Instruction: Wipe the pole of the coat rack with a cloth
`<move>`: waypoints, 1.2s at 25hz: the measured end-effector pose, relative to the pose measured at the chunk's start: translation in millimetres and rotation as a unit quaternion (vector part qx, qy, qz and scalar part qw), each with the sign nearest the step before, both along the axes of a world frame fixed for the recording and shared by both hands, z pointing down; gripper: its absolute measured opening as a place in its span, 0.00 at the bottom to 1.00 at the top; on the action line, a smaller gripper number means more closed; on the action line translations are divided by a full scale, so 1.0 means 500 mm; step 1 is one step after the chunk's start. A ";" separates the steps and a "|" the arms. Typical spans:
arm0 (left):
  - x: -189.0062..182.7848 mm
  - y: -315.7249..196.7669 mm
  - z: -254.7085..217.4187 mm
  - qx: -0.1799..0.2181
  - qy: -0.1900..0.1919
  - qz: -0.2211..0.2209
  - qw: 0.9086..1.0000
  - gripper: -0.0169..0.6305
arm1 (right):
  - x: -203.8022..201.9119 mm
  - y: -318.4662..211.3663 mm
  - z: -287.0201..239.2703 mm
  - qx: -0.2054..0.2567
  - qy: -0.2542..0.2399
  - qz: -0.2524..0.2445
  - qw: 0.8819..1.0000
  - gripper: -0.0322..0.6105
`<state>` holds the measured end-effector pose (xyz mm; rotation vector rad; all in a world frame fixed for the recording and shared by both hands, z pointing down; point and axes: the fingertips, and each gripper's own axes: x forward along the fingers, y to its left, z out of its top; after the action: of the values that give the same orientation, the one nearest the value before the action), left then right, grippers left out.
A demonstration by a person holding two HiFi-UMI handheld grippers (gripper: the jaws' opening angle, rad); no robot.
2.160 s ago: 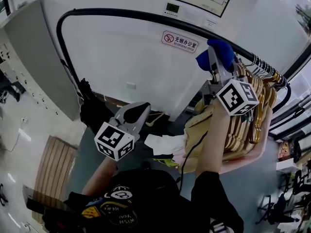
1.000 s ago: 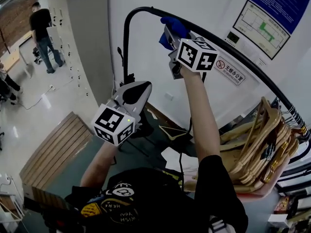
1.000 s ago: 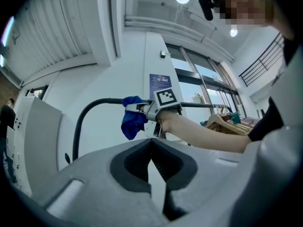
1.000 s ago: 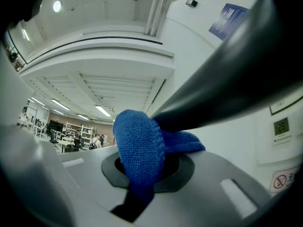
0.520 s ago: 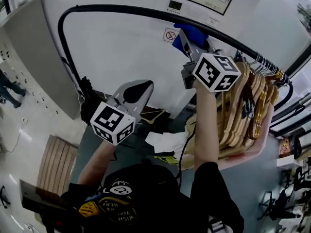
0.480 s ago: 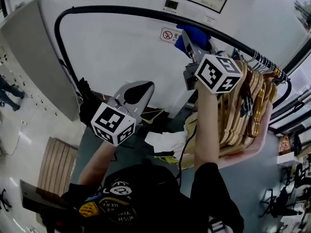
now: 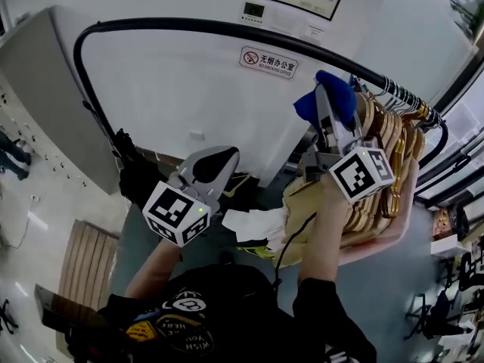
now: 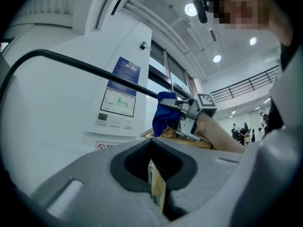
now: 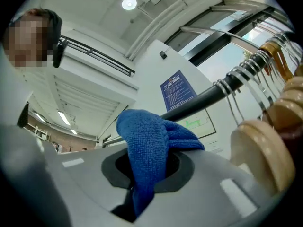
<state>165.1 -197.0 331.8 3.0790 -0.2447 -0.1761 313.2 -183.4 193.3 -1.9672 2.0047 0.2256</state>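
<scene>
White wall (image 7: 189, 89); blue cloth (image 7: 338, 95) at pole (image 7: 166, 23)

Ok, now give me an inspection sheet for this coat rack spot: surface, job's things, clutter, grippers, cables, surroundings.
Surface: grey floor below the rack; a slatted wooden bench at the left.
Job's things: black pole, curved down at its left end; blue cloth up at the pole, beside the hangers.
Clutter: wooden hangers bunched at the pole's right end; white sheets on the floor.
Grippers: right gripper shut on the cloth; left gripper shut, empty, held low, away from the pole.
Cables: one dark cable along the right forearm.
Surroundings: white wall with a no-smoking sign; grey cabinet at the left.
</scene>
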 end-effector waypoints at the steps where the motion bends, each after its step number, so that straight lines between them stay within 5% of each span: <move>1: -0.008 -0.002 0.007 0.000 -0.002 -0.012 1.000 0.03 | -0.027 0.000 0.024 -0.004 0.008 -0.013 1.000 0.12; 8: -0.141 -0.047 0.057 -0.033 0.028 -0.135 0.990 0.03 | -0.223 -0.060 0.289 -0.051 0.023 -0.073 0.996 0.12; 14: -0.234 -0.062 0.169 -0.052 -0.028 -0.221 0.973 0.03 | -0.365 -0.094 0.473 -0.152 0.028 -0.163 0.974 0.12; 22: -0.313 -0.059 0.204 -0.073 -0.041 -0.263 0.961 0.03 | -0.440 -0.093 0.523 -0.179 0.016 -0.213 0.960 0.12; 30: -0.293 -0.053 0.208 -0.075 -0.046 -0.251 0.964 0.03 | -0.467 -0.095 0.483 -0.147 0.047 -0.221 0.963 0.12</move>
<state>18.6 -223.7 435.8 2.8112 -0.9920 -0.0276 79.9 -230.7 434.9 -1.6214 2.5986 -0.0920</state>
